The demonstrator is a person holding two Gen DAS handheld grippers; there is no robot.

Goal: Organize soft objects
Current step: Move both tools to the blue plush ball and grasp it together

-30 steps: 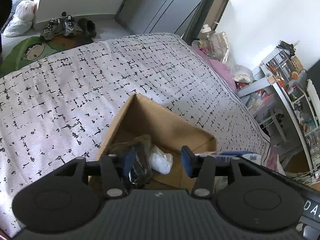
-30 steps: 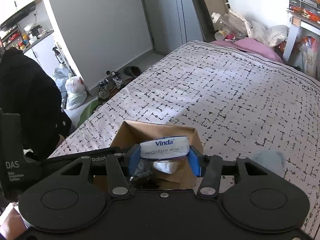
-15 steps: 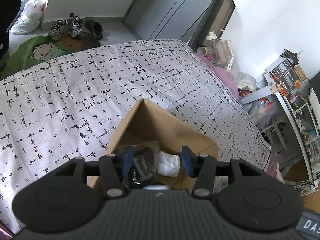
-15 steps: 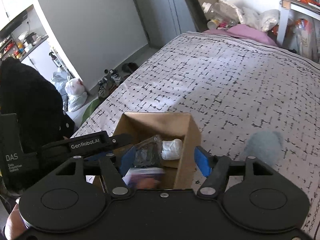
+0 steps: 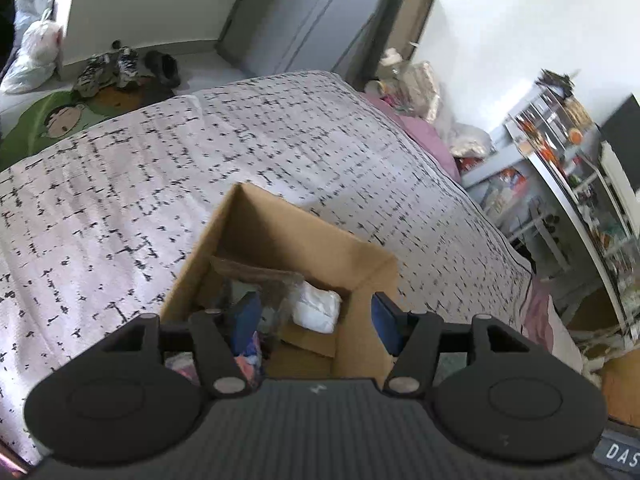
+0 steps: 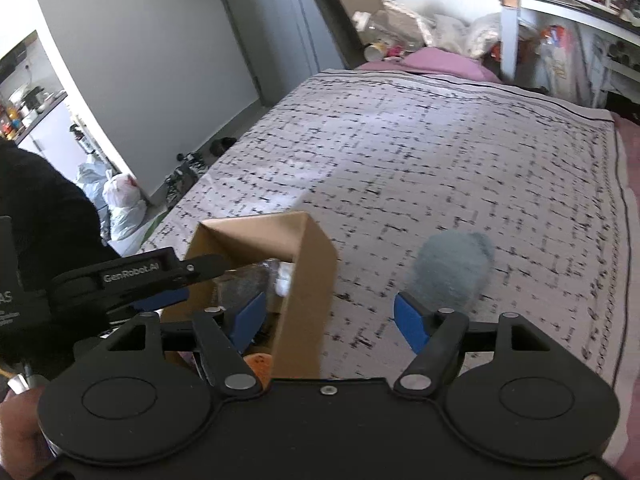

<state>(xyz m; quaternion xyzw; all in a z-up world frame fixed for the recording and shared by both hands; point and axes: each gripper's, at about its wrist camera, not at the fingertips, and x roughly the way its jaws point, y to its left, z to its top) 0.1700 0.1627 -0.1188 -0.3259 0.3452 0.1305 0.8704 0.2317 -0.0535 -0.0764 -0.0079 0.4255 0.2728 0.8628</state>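
Bedroom, bed covered by white spread with black dash pattern; grey wardrobe doors and white wall behind. Ordered left to right.

Far left, floor: white plastic bags, shoes, green cartoon mat. In right wrist view, dark sleeve at left edge, hand at lower left corner.

Centre-left, on bed: open cardboard box, same box in right wrist view. Contents: crumpled clear plastic packet with dark matter inside, white soft wad against far right inner corner, pink-and-blue item partly hidden behind left finger, identity not readable. Orange item at box bottom edge in right wrist view, mostly hidden.

Left gripper: over box, pointing down into it, jaws opening, moderate gap. Left pad inside box just beside plastic packet, contact not determinable; right pad at right box wall. Nothing clamped between pads. Also seen from side in right wrist view as black body reaching over left box rim.

Right gripper: jaws opening, wide gap, straddling right wall of box; left pad inside box, right pad outside above bedspread. Pads clear of cardboard, nothing gripped.

Right of box, on bed: blue-grey fuzzy soft object, apart from box, just beyond right pad, blurred.

Far right: pink pillow at bed head, cluttered shelf unit, bags and bottles heaped near headboard.
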